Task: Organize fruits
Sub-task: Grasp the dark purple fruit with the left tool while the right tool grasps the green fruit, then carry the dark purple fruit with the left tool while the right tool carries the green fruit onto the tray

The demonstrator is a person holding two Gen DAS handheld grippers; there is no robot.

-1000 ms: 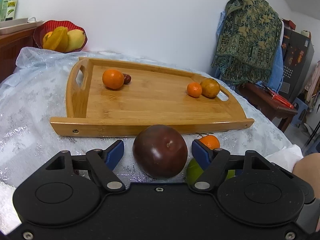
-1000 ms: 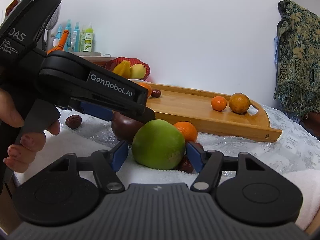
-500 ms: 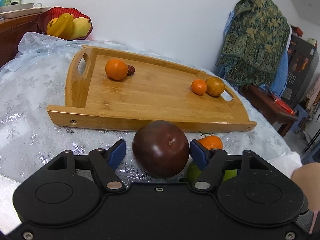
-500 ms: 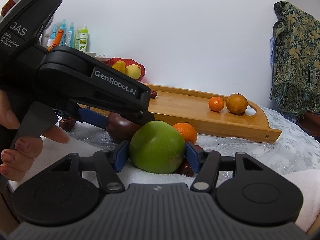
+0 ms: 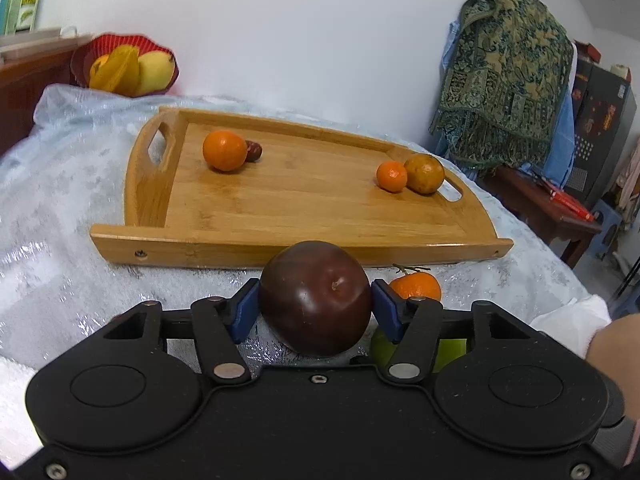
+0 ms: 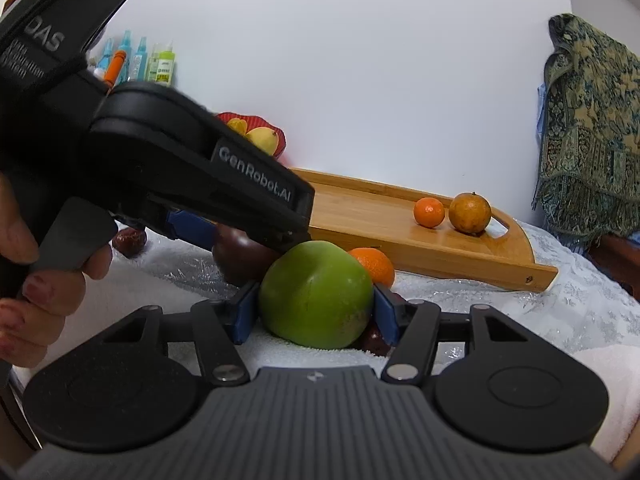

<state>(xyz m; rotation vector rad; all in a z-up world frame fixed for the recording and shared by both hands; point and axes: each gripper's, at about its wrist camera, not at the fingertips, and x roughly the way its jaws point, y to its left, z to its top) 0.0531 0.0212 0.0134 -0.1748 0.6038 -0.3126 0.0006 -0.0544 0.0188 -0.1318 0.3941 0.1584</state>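
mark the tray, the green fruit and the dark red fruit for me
tray (image 5: 304,200): left wrist view, bare floor of the tray.
green fruit (image 6: 316,298): right wrist view, middle of its front.
dark red fruit (image 5: 314,300): left wrist view, middle of its front.

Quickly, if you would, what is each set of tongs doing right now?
Left tongs: closing on the dark red fruit, pads at its sides.
Right tongs: closing on the green fruit, pads at its sides.

Left gripper (image 5: 315,306) jaws closing around the dark plum (image 5: 315,298).
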